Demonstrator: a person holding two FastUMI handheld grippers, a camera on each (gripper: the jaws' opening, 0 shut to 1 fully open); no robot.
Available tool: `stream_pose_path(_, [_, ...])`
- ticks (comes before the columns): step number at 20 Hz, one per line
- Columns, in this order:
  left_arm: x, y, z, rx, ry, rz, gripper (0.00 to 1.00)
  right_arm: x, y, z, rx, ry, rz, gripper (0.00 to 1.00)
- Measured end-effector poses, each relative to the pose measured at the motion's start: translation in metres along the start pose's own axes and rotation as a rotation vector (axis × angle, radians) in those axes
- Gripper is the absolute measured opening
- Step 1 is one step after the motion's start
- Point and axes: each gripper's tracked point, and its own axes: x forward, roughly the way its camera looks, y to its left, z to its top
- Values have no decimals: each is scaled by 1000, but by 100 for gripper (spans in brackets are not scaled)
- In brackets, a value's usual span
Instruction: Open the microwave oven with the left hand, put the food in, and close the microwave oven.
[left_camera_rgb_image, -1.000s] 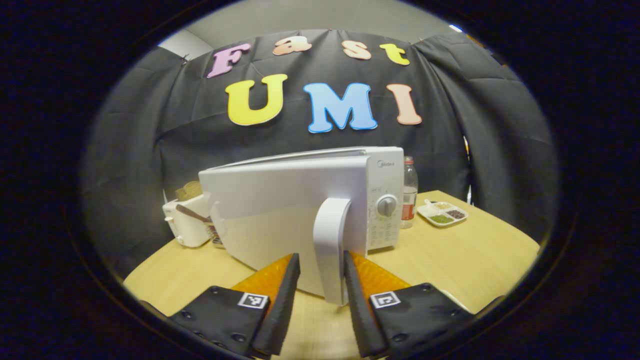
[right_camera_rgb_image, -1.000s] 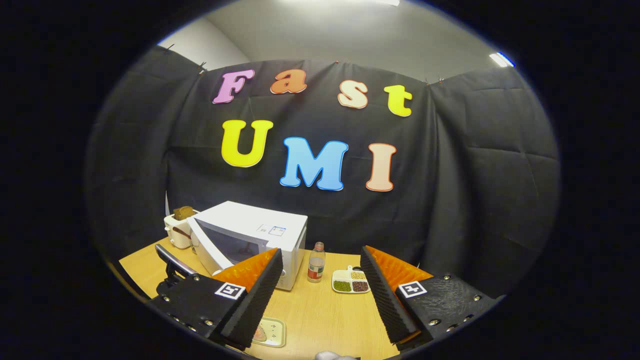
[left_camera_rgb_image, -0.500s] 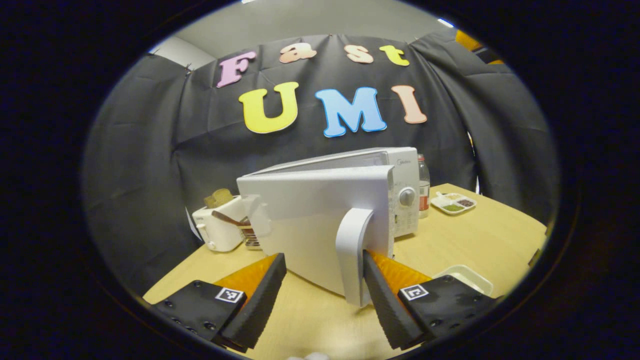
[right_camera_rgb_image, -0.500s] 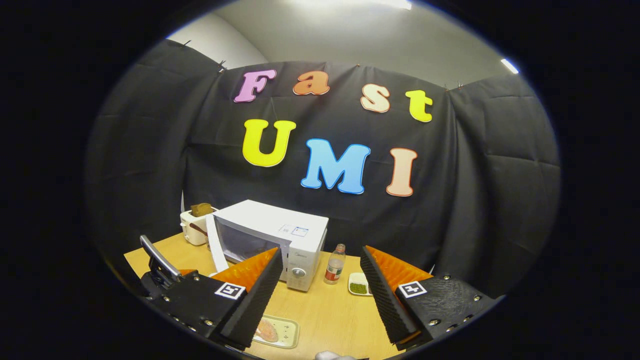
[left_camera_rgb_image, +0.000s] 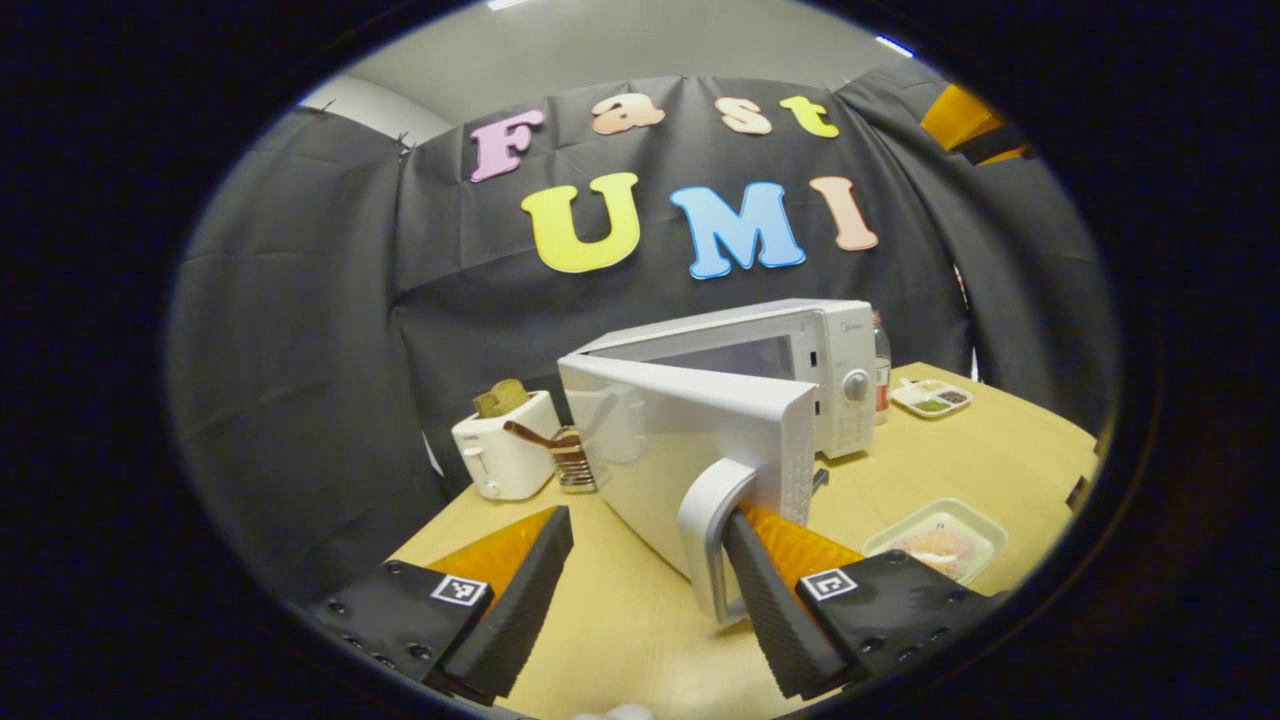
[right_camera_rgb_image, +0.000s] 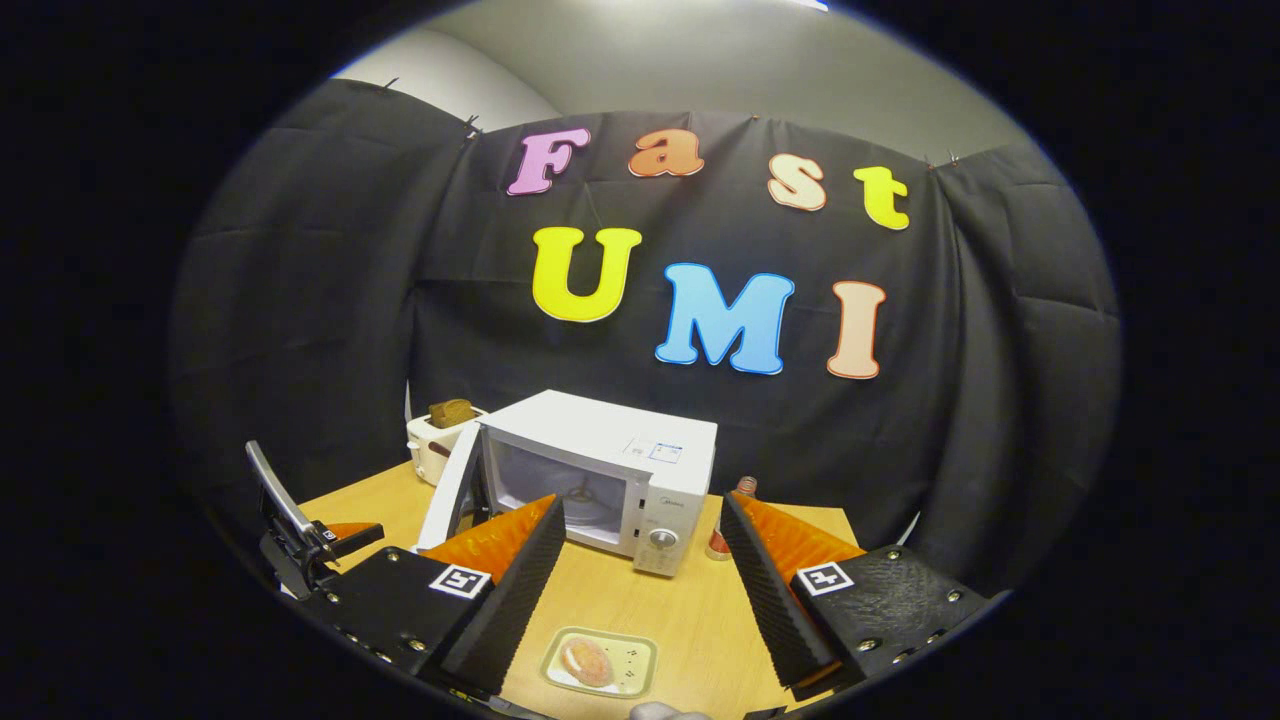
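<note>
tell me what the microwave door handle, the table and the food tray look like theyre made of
Microwave door handle: likely smooth white plastic, with an even soft sheen.
Table: pale wood or wood-look laminate, faint grain, matte; can't tell which.
Food tray: thin pale plastic or foam by its rounded rim; uncertain.

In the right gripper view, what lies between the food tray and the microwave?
Nothing: in the right gripper view only bare table separates the food tray from the microwave, whose door stands open.
</note>
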Motion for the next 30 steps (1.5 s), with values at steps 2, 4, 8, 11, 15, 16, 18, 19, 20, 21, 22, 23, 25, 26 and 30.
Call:
stream_pose_path(2, [-6,26,-16,-12,30,33,95,5,14,2,7,-1,24,96])
stream_pose_path(4, [-12,47,-23,-44,35,53,98,11,29,3,19,-1,48,96])
stream_pose_path(8, [-18,77,-34,-92,71,55,98,20,54,4,13,8,90,96])
stream_pose_path(11, [-27,95,-41,-84,74,79,98,24,71,7,14,3,118,95])
stream_pose_path(15, [-44,138,-38,-14,52,165,95,29,82,7,13,5,142,96])
stream_pose_path(16, [-44,147,-34,-13,48,178,98,30,83,6,15,7,144,95])
stream_pose_path(18, [-44,164,-36,-11,49,207,99,31,85,4,30,12,146,95])
stream_pose_path(19, [-45,169,-33,-17,45,215,100,33,85,2,36,13,145,96])
stream_pose_path(20, [-46,172,-29,-25,44,221,100,33,84,2,39,14,145,95])
stream_pose_path(21, [-48,172,-23,-34,33,220,100,33,84,1,38,11,143,95])
stream_pose_path(22, [-51,172,-18,-47,25,215,100,34,80,-2,32,11,139,96])
stream_pose_path(23, [-53,171,-11,-63,21,207,98,34,77,-9,28,18,137,96])
stream_pose_path(25, [-60,168,9,-95,-12,188,98,35,68,-31,-6,41,123,95])
stream_pose_path(26, [-65,167,19,-96,-26,186,94,35,63,-45,-16,64,120,95])
stream_pose_path(30, [-78,143,77,-62,-112,123,97,30,51,-123,-31,199,104,96])
